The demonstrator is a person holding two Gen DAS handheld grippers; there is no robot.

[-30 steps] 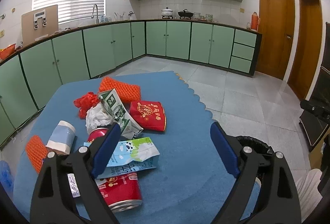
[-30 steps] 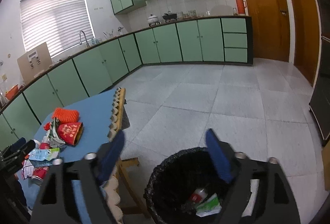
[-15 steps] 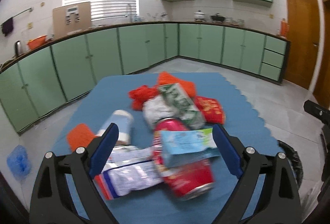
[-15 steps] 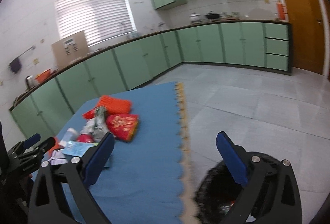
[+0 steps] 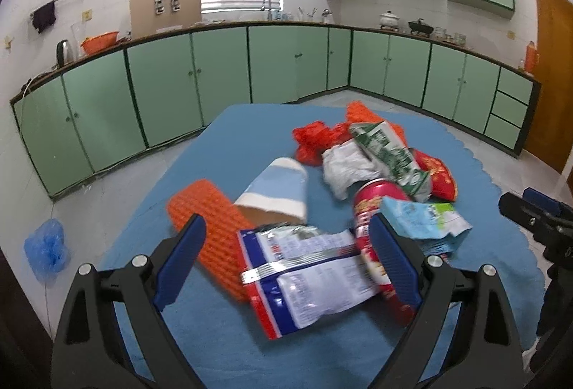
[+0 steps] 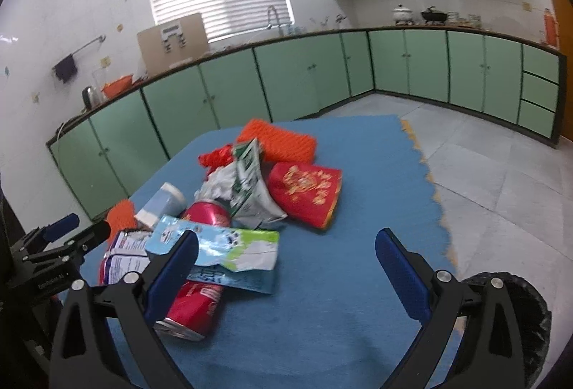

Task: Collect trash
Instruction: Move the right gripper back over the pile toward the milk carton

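A heap of trash lies on the blue table mat (image 5: 232,138). My left gripper (image 5: 286,256) is open, its fingers either side of a white, red and blue snack wrapper (image 5: 308,278). Beside it lie a red can (image 5: 372,206), a light blue milk carton (image 5: 422,220), a blue paper cup (image 5: 279,188) and an orange sponge (image 5: 211,210). My right gripper (image 6: 286,263) is open and empty above the mat, near the milk carton (image 6: 229,253) and red can (image 6: 193,303). A green-white carton (image 6: 250,185) and a red pouch (image 6: 308,192) lie further back.
A black-lined trash bin (image 6: 530,324) stands on the floor at the table's right edge. Green kitchen cabinets (image 5: 222,74) run along the walls. A blue plastic bag (image 5: 46,246) lies on the floor at the left. The scalloped mat edge (image 6: 429,181) marks the table's right side.
Both grippers have swung left, away from the bin and toward the trash heap. The left gripper has come down close over the snack wrapper. Both stay open.
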